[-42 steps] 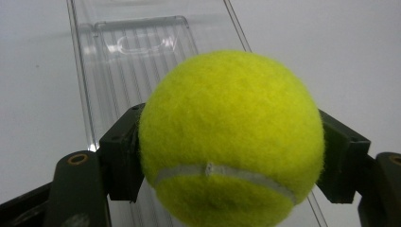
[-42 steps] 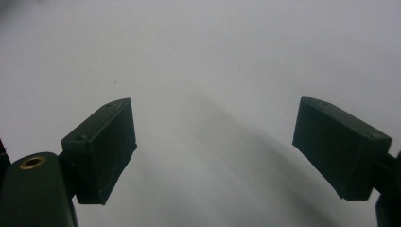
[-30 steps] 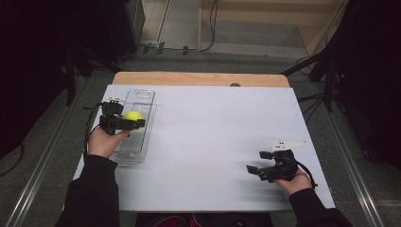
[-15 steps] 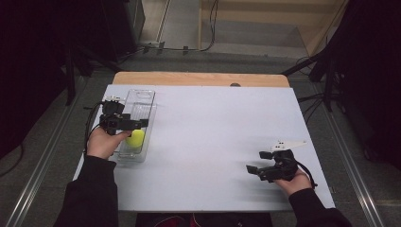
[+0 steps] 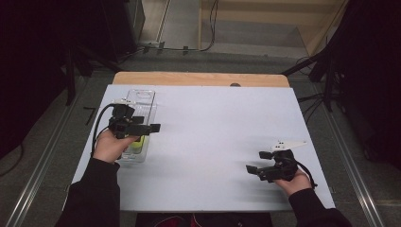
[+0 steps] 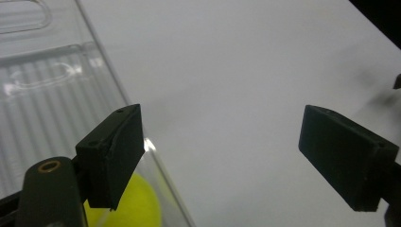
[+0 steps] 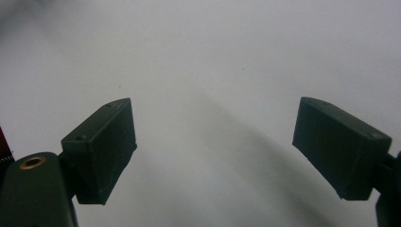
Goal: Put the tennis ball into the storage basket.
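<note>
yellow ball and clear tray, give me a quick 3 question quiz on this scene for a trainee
1. True or false: the left gripper has its jaws closed on the yellow ball.
2. Where does the yellow ball lie? A) on the bare white table B) in the clear tray C) between the right gripper's jaws
3. Fill in: the right gripper sits over the ____ table, nothing between its jaws.

Key:
1. False. The jaws stand apart and empty, having just been opening; the ball lies below them.
2. B, at the tray's near end.
3. white
</note>
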